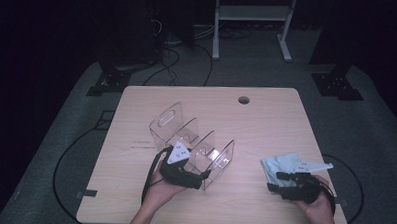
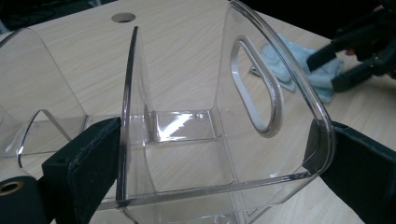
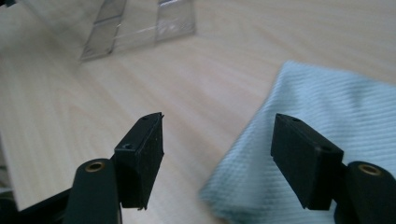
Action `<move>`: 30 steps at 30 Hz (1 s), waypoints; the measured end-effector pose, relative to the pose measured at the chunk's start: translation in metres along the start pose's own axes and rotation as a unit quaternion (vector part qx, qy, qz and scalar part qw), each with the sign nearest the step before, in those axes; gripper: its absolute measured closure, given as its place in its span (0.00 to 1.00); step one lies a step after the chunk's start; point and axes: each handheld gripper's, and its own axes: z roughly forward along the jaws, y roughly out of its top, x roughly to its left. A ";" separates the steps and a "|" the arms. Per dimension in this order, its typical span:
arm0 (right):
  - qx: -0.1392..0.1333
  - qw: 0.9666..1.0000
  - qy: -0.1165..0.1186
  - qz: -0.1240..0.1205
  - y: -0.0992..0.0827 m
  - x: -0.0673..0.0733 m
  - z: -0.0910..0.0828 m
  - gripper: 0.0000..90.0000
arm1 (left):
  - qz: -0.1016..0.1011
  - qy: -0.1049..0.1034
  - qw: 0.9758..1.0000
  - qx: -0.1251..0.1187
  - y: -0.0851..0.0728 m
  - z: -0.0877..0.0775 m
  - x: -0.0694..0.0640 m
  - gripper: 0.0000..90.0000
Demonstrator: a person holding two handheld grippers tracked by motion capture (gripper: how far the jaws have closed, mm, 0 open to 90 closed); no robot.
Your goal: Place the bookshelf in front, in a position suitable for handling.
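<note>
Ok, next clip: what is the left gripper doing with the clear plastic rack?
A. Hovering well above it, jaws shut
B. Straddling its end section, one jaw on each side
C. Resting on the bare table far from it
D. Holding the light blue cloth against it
B: in the left gripper view, the left gripper has its jaws on either side of the clear rack; the light blue cloth lies apart, by the right gripper.
</note>
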 end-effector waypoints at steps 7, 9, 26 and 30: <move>0.014 0.999 -0.051 -0.006 0.023 -0.023 0.001 0.40 | 0.003 -0.012 1.000 -0.005 -0.001 0.002 -0.005 0.04; 0.026 0.998 -0.062 -0.002 0.027 -0.028 0.006 0.40 | 0.002 -0.019 1.000 -0.001 0.000 0.002 -0.007 0.04; 0.074 0.989 -0.125 -0.027 0.022 -0.031 0.031 0.72 | 0.015 -0.050 0.999 -0.012 0.004 -0.006 -0.012 0.03; 0.074 0.989 -0.123 -0.020 0.021 -0.029 0.029 0.82 | 0.020 -0.047 0.998 -0.031 0.010 -0.019 -0.008 0.03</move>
